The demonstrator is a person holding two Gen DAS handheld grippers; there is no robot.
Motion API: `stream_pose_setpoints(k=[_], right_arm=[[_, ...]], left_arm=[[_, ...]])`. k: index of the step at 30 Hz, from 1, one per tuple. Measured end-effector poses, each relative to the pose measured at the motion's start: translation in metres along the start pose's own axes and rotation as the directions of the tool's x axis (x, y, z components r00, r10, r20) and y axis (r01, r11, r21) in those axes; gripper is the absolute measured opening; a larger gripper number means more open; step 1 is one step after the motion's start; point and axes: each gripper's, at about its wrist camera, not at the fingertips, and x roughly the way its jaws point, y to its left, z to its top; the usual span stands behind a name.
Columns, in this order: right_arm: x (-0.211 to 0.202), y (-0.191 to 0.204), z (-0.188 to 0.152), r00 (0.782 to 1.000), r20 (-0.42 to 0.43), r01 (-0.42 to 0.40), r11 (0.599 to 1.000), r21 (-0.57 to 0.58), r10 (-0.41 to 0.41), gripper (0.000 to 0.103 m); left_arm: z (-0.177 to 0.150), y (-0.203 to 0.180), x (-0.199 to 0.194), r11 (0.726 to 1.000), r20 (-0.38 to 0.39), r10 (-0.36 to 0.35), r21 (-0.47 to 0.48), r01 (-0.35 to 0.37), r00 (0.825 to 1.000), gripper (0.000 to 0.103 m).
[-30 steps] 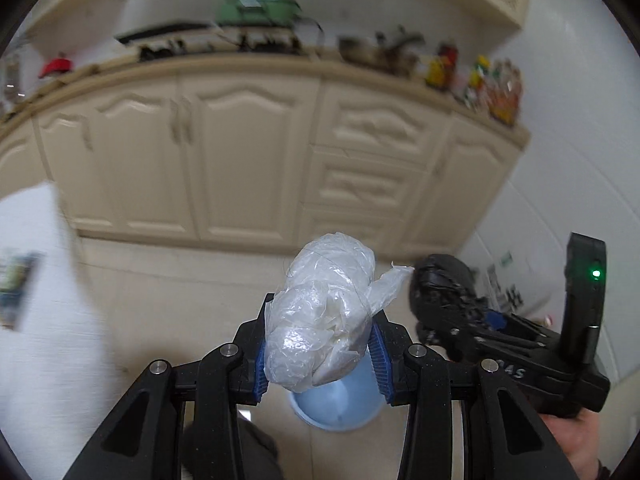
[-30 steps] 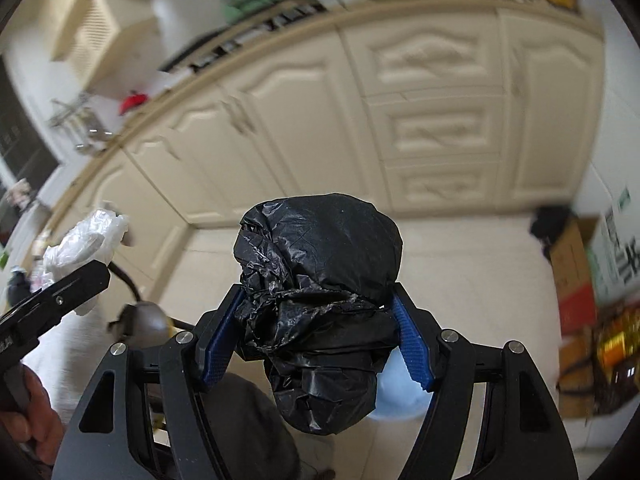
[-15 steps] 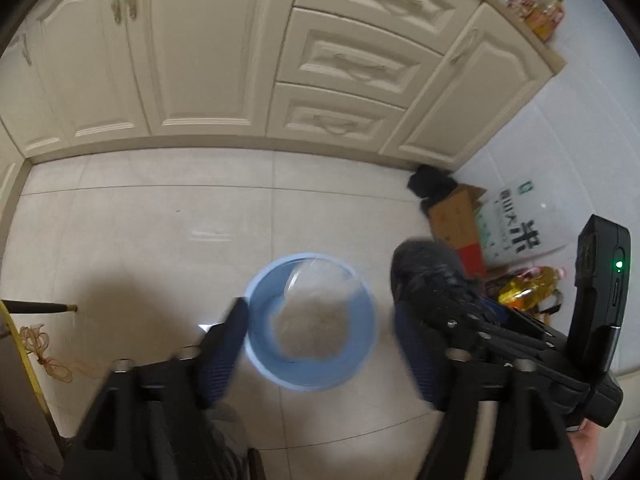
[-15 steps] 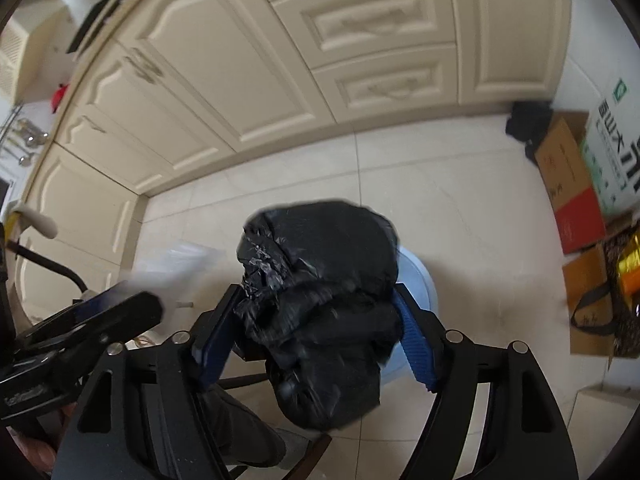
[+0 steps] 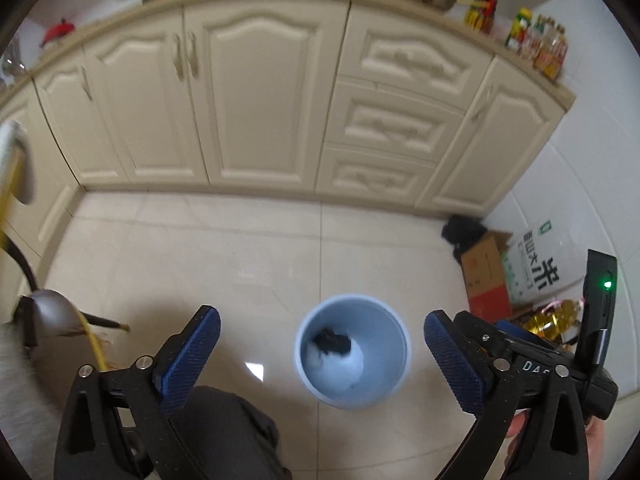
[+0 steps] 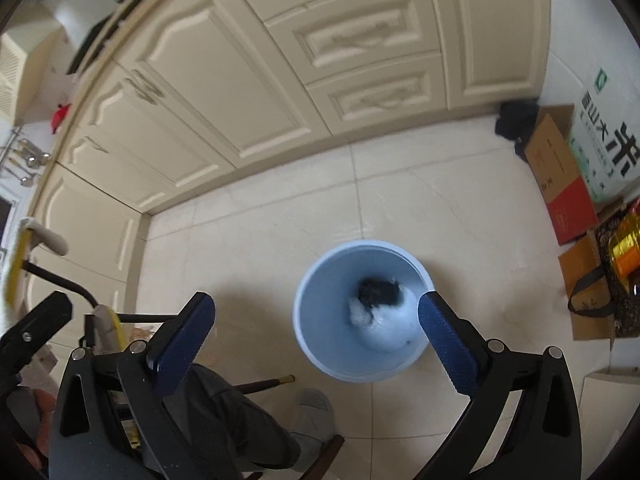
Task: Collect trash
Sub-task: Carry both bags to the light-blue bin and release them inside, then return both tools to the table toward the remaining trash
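A light blue bin (image 5: 306, 364) (image 6: 308, 332) stands on the tiled floor below both grippers. Inside it lie a crumpled black plastic bag (image 5: 331, 340) (image 6: 378, 292) and a white plastic bag (image 5: 342, 366) (image 6: 386, 330); the black one rests on the far side of the white one. My left gripper (image 5: 320, 320) hangs above the bin, jaws opening wide with nothing between them. My right gripper (image 6: 316, 300) is also above the bin, jaws opening wide and holding nothing; the bin shows past its right finger.
Cream kitchen cabinets (image 5: 260, 92) line the far side of the floor. A cardboard box (image 6: 556, 168), a rice sack (image 6: 608, 140) and a yellow oil bottle (image 6: 628, 248) crowd the right wall. A person's trouser leg (image 6: 224, 412) and slippered foot (image 6: 314, 408) are near the bin. A yellow-handled tool (image 5: 90, 340) stands at left.
Both grippers opened and let go: the white bag left the left gripper first, then the black bag left the right one. Both bags now lie in the bin. Both views tilted down toward the floor.
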Motion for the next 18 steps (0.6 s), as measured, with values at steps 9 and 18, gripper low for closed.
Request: stream_pose_setpoints(k=[9,18], right_arm=[[-0.076,0.109,-0.004,0.978,0.138,-0.127,0.975,-0.184,0.154,0.103],[-0.135,0.250,-0.025,0.930,0.161,-0.230,0.865,-0.446,0.330,0.103]], left_arm=[[-0.022,0.014,-0.116,0.999,0.251,0.047,0.000,-0.049,0.967,0.102],[-0.105,0.091,-0.238,0.975,0.408,0.193,-0.183,-0.127,0.892,0.102]])
